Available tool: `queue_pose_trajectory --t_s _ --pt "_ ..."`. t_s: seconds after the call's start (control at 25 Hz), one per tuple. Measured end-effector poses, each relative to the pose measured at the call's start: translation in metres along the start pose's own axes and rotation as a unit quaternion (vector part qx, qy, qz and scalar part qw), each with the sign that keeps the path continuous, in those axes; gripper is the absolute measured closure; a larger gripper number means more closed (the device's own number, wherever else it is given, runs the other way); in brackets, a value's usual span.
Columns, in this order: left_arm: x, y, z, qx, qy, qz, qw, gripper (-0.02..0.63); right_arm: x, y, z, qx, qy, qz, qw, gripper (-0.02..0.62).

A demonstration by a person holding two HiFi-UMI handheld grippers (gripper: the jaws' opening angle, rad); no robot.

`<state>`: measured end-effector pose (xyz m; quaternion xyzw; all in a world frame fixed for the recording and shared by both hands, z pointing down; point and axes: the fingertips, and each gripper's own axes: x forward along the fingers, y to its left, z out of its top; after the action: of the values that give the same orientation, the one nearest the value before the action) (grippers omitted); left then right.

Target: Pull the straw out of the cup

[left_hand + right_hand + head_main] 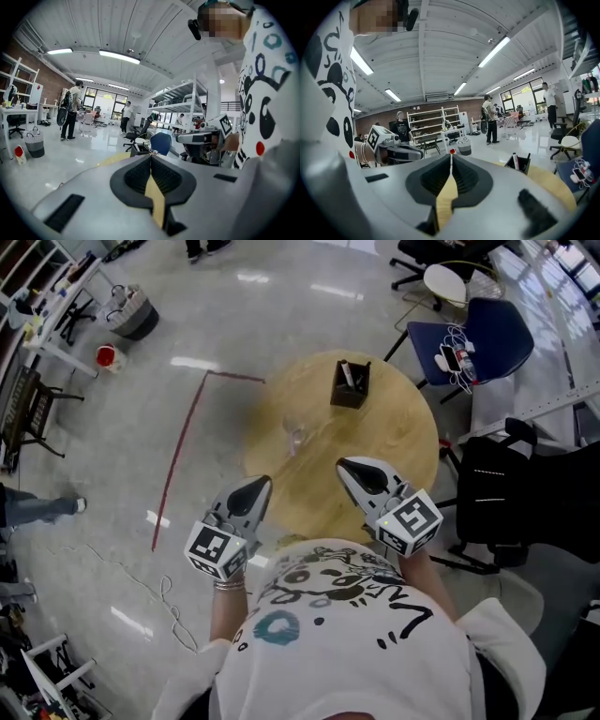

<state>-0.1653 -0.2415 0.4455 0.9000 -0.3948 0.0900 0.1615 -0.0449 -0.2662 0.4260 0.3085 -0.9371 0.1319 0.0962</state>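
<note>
We are holding the left hand-held gripper (254, 490) and the right hand-held gripper (351, 466) close in front of our chest. Both are clenched, jaws pressed together on nothing, as each gripper view is showing. They are hovering over the near edge of the round wooden surface (403, 442), well apart from the task's thing.

The clear cup (296, 435) is standing near the middle of the surface, beyond and between the two tips. It is faint in the head view, and the straw is perhaps in it, though too thin for us to be making out.

We are judging the task as not yet begun: the cup is untouched, and reaching, gripping the straw and drawing it out are all left.

A dark pen holder (350, 385) is standing behind the cup and is not blocking the approach. A blue chair (492, 329) and a black chair (511, 488) are standing off to the right.
</note>
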Motion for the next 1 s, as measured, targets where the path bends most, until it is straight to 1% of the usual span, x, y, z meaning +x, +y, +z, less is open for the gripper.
queue_pose_trajectory --t_s 0.16,0.36,0.56,0.72,0.88,1.0 --pt "0.007 0.019 0.004 0.002 0.001 -0.014 0.9999 0.591 0.015 -0.005 0.001 0.002 0.002 -0.014 1.000 0.566" --pt "0.018 0.033 0.003 0.000 0.008 -0.037 0.9993 0.591 0.029 -0.013 -0.005 0.011 0.012 -0.033 0.999 0.566" --pt "0.025 0.049 0.002 -0.004 0.019 -0.053 0.9984 0.591 0.049 -0.022 -0.016 0.008 0.033 -0.050 0.998 0.566" --pt "0.030 0.060 -0.002 -0.009 0.029 -0.068 0.9972 0.591 0.073 -0.027 -0.030 -0.017 0.058 -0.057 0.997 0.566" --pt "0.039 0.075 -0.005 -0.014 0.038 -0.077 0.9962 0.591 0.099 -0.027 -0.041 -0.058 0.088 -0.047 0.993 0.565" --pt "0.045 0.083 -0.006 -0.017 0.044 -0.085 0.9953 0.591 0.114 -0.026 -0.052 -0.091 0.112 -0.044 0.989 0.565"
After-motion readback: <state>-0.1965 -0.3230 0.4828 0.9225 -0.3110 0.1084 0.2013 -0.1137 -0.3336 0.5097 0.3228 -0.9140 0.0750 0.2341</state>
